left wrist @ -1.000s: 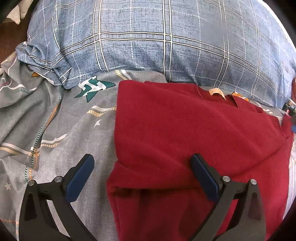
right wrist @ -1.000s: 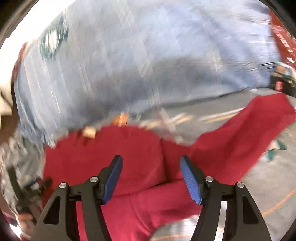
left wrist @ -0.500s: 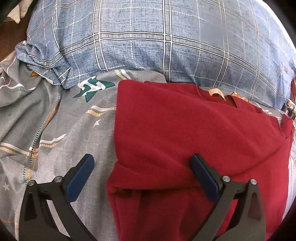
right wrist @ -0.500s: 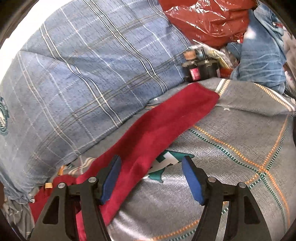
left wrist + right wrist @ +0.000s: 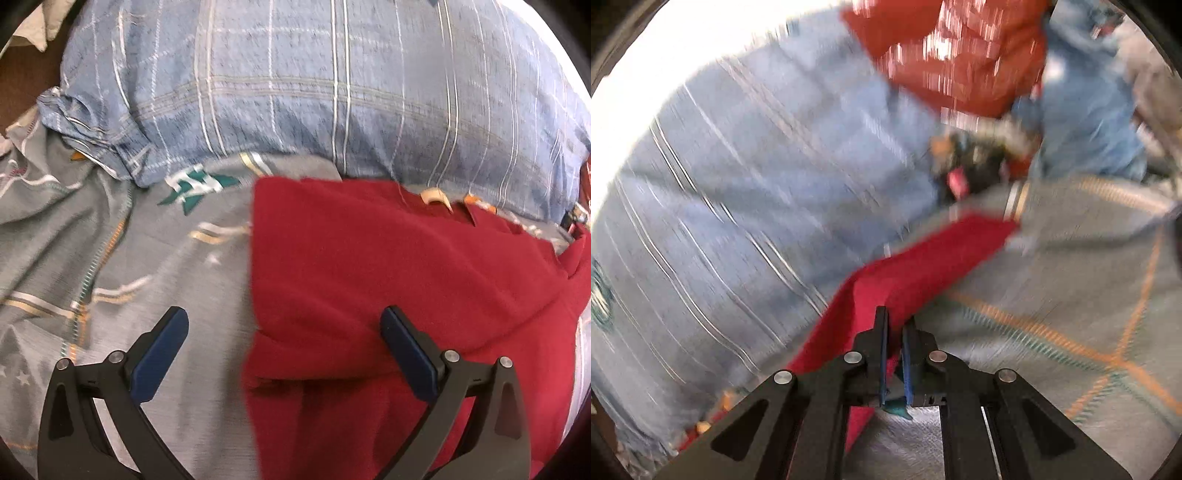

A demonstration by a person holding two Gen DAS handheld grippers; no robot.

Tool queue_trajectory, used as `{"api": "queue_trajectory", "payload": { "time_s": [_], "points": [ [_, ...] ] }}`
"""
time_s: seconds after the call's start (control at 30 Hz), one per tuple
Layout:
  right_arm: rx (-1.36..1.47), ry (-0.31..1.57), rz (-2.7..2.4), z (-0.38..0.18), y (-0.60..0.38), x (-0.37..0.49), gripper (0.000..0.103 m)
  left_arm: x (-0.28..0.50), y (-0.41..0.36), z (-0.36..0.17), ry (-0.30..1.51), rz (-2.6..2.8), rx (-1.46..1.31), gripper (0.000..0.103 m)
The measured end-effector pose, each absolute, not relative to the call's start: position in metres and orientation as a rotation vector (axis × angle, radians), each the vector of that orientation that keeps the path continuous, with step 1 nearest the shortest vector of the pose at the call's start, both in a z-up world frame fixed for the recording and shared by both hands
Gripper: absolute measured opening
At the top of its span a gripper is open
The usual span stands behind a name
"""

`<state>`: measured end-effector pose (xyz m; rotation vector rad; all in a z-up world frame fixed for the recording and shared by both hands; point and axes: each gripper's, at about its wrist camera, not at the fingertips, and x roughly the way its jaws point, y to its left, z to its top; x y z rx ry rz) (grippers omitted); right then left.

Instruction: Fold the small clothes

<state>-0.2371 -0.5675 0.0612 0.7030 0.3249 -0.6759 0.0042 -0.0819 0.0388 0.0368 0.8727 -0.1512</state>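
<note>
Red garment (image 5: 406,277) lies below the plaid pillow (image 5: 332,92); its sleeve is, apparently, pinched by the right gripper (image 5: 894,354). Left gripper (image 5: 284,354) is held agape, empty. Sleeve is to be folded inward next.

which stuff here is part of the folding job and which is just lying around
In the job: red garment; right gripper, shut on its sleeve; left gripper, open.

Lying about: blue plaid pillow; grey patterned bedsheet; red plastic bag; blue denim clothing.

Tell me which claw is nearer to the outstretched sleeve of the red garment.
Right. The right claw is shut on the sleeve; the left claw stands open over the garment's folded body.
</note>
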Motion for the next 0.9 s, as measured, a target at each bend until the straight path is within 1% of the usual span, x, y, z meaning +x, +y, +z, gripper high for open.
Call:
{"api": "queue_trajectory", "payload": {
  "time_s": [0.13,0.27,0.4,0.5,0.53,0.6,0.63,0.7,0.73,0.8,0.9],
  "points": [
    [0.581,0.278,-0.629,0.094,-0.541,-0.245,0.006,0.004,-0.061,0.054,0.848,-0.185,-0.062,0.103],
    [0.496,0.276,-0.393,0.116,-0.494,-0.23,0.006,0.006,-0.042,0.061,0.833,-0.176,-0.137,0.103],
    [0.329,0.363,-0.119,0.121,-0.41,-0.197,0.006,0.01,-0.03,0.061,0.835,-0.161,-0.188,0.103],
    [0.177,0.48,0.141,0.105,-0.322,-0.161,0.006,0.013,-0.027,0.058,0.842,-0.172,-0.224,0.103],
    [0.14,0.524,0.197,0.094,-0.298,-0.15,0.009,0.013,-0.028,0.058,0.843,-0.178,-0.225,0.103],
    [0.094,0.627,0.257,0.068,-0.266,-0.128,0.034,0.013,-0.031,0.058,0.84,-0.199,-0.221,0.103],
    [0.081,0.675,0.258,0.059,-0.26,-0.122,0.062,0.012,-0.033,0.058,0.836,-0.212,-0.217,0.103],
    [0.059,0.804,0.266,0.038,-0.255,-0.113,0.063,0.011,-0.036,0.061,0.829,-0.235,-0.212,0.103],
    [0.052,0.808,0.262,0.038,-0.258,-0.115,0.063,0.01,-0.038,0.062,0.824,-0.249,-0.209,0.103],
    [0.059,0.772,0.23,0.045,-0.27,-0.121,0.064,0.007,-0.042,0.064,0.813,-0.27,-0.197,0.103],
    [0.164,0.684,0.203,0.06,-0.293,-0.127,0.068,0.007,-0.047,0.063,0.811,-0.269,-0.178,0.103]
  ]
}}
